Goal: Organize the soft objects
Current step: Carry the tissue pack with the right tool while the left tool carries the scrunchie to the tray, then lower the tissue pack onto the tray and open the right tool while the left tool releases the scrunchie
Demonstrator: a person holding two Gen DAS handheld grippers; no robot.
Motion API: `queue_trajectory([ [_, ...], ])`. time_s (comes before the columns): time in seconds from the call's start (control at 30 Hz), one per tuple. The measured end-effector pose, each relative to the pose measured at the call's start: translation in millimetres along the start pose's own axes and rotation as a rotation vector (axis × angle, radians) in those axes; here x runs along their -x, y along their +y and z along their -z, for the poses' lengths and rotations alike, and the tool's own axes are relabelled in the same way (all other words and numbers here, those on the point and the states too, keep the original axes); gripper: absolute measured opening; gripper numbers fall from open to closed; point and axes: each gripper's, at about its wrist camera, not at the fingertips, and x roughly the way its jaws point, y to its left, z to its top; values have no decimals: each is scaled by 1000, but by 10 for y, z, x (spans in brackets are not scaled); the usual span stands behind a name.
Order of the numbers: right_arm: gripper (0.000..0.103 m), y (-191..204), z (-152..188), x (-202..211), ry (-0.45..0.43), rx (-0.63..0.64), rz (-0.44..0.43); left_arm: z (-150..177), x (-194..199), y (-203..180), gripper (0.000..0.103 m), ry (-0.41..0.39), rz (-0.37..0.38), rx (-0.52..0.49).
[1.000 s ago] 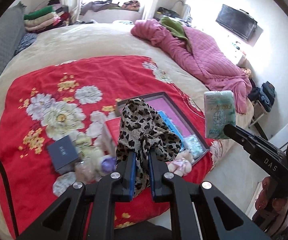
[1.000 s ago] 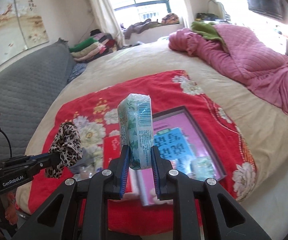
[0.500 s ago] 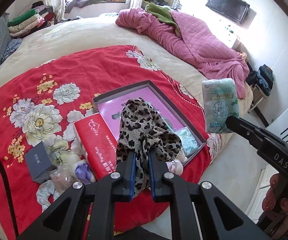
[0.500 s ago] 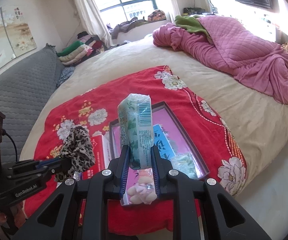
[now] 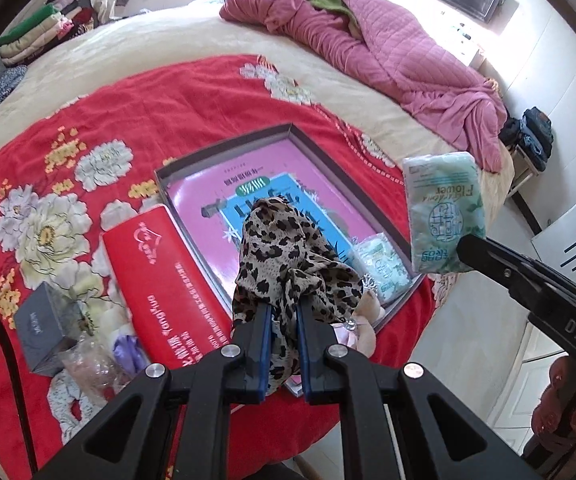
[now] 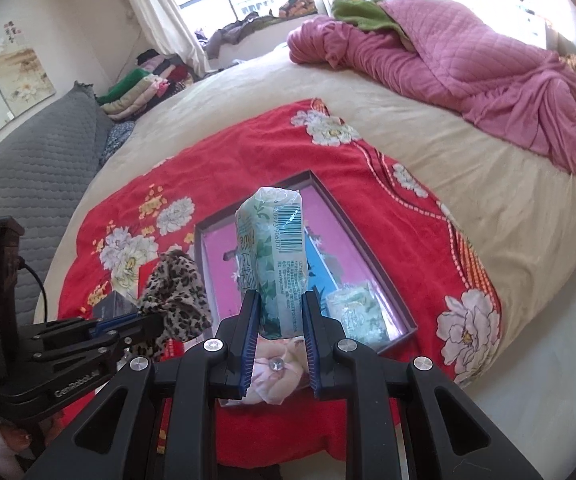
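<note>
My left gripper (image 5: pixel 281 312) was clamped tight on the leopard cloth (image 5: pixel 288 252), up in the air over the tray (image 5: pixel 223 148) w/ the pink bottom. Right gripper (image 6: pixel 277 312) squeezed the tissue pack (image 6: pixel 273 260) above it too. I'd go low, drop each on a bare spot, not on the small pack (image 5: pixel 382 266)

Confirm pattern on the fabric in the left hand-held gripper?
Leopard print, tan with black-brown spots, on the scrunchie-like fabric. Clearest in the left wrist view.
</note>
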Motion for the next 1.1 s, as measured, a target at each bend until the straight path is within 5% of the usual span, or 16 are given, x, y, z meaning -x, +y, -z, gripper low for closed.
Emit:
queue_trajectory([
  [0.43,22,-331,106,-475,111,-89,26,-16,-528,-110,12,94,-5,-30],
  [1.1,24,-556,251,-966,213,-124,89,-47,-822,-98,13,142,-13,-30],
])
